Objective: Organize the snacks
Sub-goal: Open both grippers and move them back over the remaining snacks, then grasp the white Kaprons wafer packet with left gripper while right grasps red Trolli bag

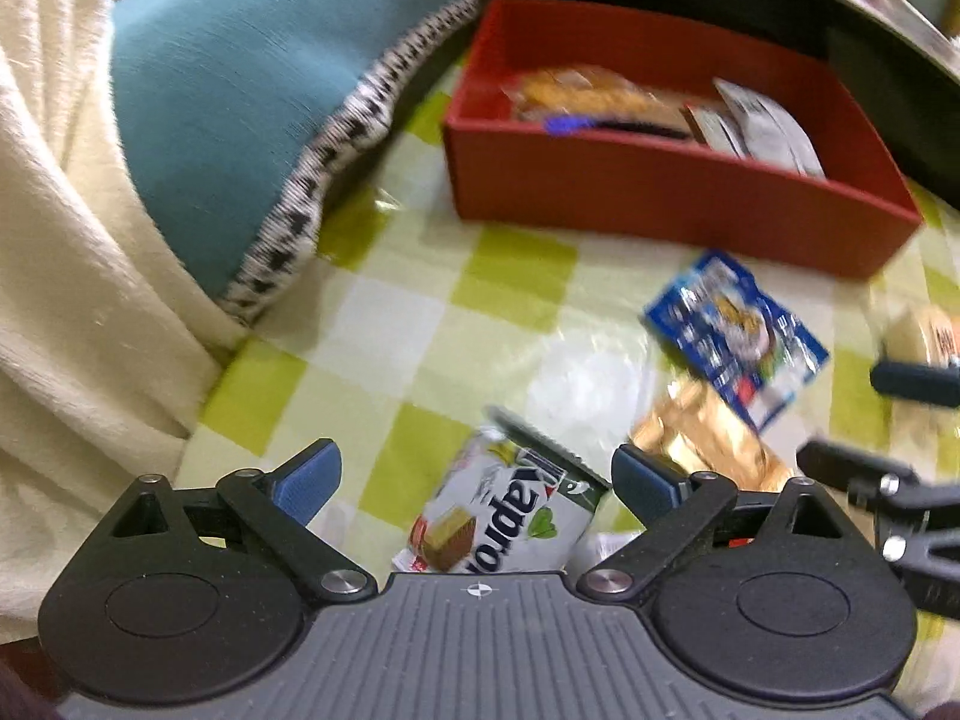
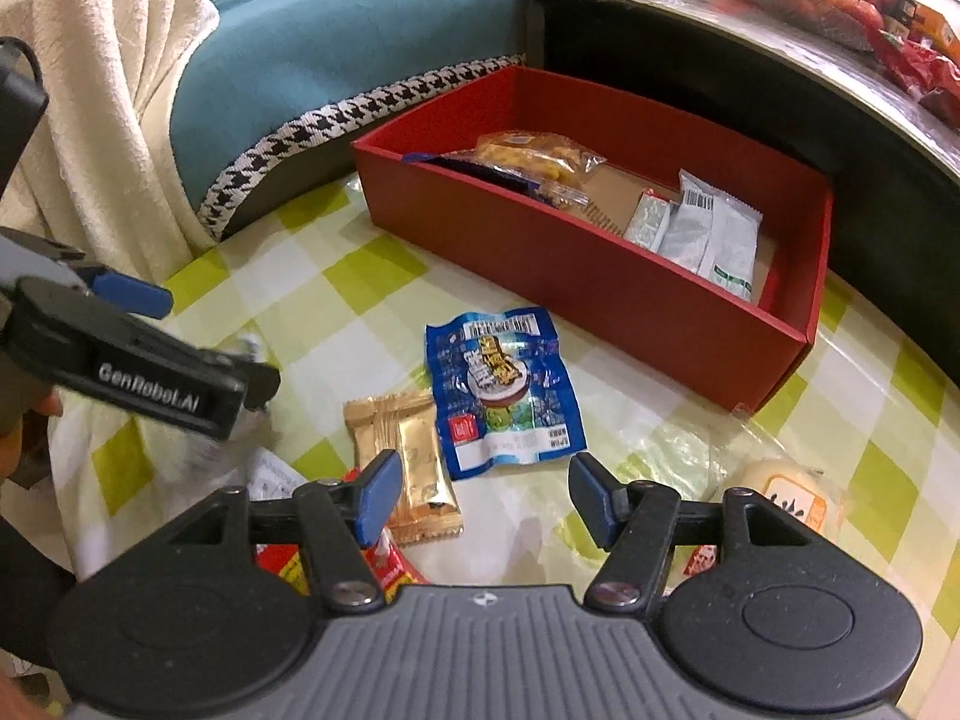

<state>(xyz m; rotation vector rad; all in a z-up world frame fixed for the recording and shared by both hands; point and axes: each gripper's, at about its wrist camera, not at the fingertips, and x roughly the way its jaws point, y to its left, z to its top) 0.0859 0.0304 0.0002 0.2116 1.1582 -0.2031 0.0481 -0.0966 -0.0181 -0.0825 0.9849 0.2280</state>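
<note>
The red box stood open-topped on the green-and-white checked tablecloth, at the far edge of the surface beside a teal cushion with houndstooth trim. Inside lay a clear bag of yellow biscuits toward its left end, with a dark blue packet beneath it, and white sachets toward its right end. Outside the box, near its front wall, a blue snack packet lay flat, its edge touching a gold wrapper. A pale bun in clear film lay apart near the right edge. The right gripper stood with jaws apart, nothing between them. The left gripper was likewise spread, above a green-and-white wafer packet, pads clear of it.
</note>
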